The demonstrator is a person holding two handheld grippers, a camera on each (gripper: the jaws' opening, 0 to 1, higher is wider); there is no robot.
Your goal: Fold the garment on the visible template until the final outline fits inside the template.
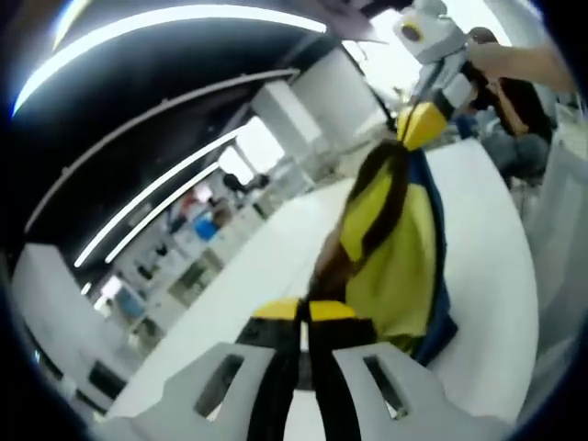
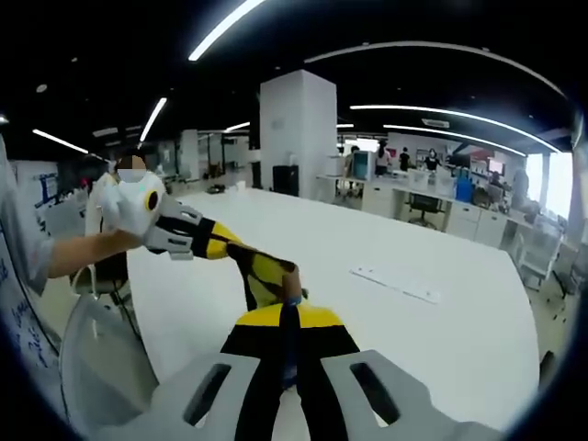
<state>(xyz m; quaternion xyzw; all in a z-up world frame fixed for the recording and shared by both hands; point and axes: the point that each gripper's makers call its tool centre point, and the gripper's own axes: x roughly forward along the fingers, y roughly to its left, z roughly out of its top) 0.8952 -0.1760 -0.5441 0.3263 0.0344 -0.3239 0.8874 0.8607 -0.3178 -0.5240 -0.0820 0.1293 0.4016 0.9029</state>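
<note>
Yellow and navy cloth, the garment (image 1: 395, 248), hangs stretched between our two tools above the white desk (image 1: 487, 303), lifted clear of the surface along most of its length. In the left gripper view it runs from our left tool (image 1: 303, 317) at the bottom of the picture up to the right tool (image 1: 418, 124) near the top, with a dark brown band down its middle and a navy edge on its far side; its lower corner droops close to the desk, and we cannot tell whether it touches. Our left tool has its yellow-tipped jaws pressed together on the near end of the garment. The right tool, held by a hand (image 1: 514, 60), pinches the far end with its jaws closed on the cloth.

In the right gripper view the right tool (image 2: 289, 322) has its jaws closed on a bunched piece of the garment (image 2: 266, 271), which leads to the left tool (image 2: 216, 243), gripped by a hand (image 2: 110, 241) reaching in from the side. A pale flat strip (image 2: 395, 283) lies on the desk (image 2: 367, 239) well apart from the cloth. Beyond the desk stand a white pillar (image 2: 296, 133), office desks and chairs, with long ceiling lights (image 2: 220, 28) overhead.
</note>
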